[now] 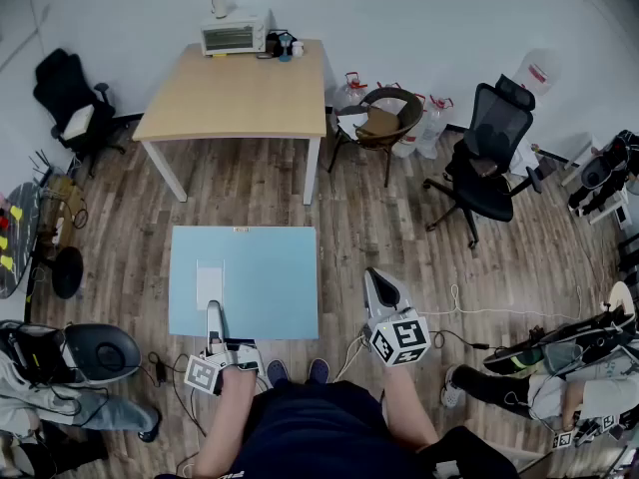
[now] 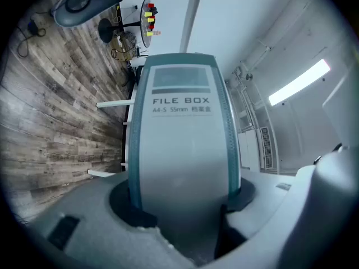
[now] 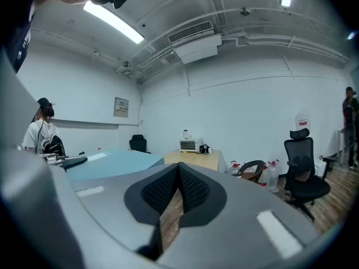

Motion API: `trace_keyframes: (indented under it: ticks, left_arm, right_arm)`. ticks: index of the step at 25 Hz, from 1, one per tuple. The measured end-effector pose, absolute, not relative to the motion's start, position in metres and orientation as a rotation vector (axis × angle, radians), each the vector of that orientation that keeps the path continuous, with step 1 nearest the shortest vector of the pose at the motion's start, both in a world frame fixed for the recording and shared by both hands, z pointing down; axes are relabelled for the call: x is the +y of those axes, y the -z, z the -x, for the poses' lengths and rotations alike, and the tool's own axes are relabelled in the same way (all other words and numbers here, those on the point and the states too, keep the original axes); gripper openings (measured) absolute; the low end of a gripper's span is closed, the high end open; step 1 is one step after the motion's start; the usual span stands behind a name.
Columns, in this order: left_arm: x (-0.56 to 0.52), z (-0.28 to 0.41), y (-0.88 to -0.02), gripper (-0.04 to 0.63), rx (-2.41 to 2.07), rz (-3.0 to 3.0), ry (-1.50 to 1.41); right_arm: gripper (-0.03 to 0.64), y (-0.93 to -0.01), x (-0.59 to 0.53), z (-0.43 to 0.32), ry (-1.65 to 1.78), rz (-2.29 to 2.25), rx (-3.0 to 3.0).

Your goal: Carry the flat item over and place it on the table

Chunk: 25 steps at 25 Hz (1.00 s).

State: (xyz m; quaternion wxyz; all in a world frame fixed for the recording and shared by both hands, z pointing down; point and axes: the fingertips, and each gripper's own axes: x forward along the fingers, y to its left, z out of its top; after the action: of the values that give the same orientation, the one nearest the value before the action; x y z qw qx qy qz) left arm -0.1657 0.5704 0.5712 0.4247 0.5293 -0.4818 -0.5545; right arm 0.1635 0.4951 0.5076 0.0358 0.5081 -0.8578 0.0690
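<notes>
A flat light-blue file box (image 1: 255, 277) hangs level above the wood floor in front of me. My left gripper (image 1: 213, 317) is shut on its near edge. In the left gripper view the box's grey spine (image 2: 182, 133), printed "FILE BOX", fills the space between the jaws, and both pads press on it. My right gripper (image 1: 382, 285) floats to the right of the box, shut and holding nothing; its black pads (image 3: 193, 189) meet at the tip. The blue box (image 3: 112, 162) lies to its left. The wooden table (image 1: 235, 93) stands ahead, past the box.
A white toaster oven (image 1: 233, 35) and small items sit at the table's far edge. A brown round chair (image 1: 384, 120) and a black office chair (image 1: 489, 163) stand right of the table. Another black chair (image 1: 70, 98) is at left. Gear and cables (image 1: 90, 352) clutter the floor at both sides.
</notes>
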Motion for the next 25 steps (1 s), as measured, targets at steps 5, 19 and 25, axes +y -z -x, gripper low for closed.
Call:
trace_keyframes:
  ticks: [5, 19, 25]
  left_arm:
    - [0.571, 0.164, -0.576, 0.261, -1.203, -1.305, 1.396]
    - [0.567, 0.149, -0.571, 0.261, -1.199, -1.329, 1.393]
    - [0.559, 0.142, -0.571, 0.261, -1.207, -1.322, 1.383]
  right_arm:
    - [0.012, -0.514, 0.495, -0.166, -0.217, -1.553, -2.636]
    - [0.012, -0.516, 0.491, -0.176, -0.229, -1.546, -2.661]
    - [0.012, -0.515, 0.482, -0.188, -0.173, -1.596, -2.652]
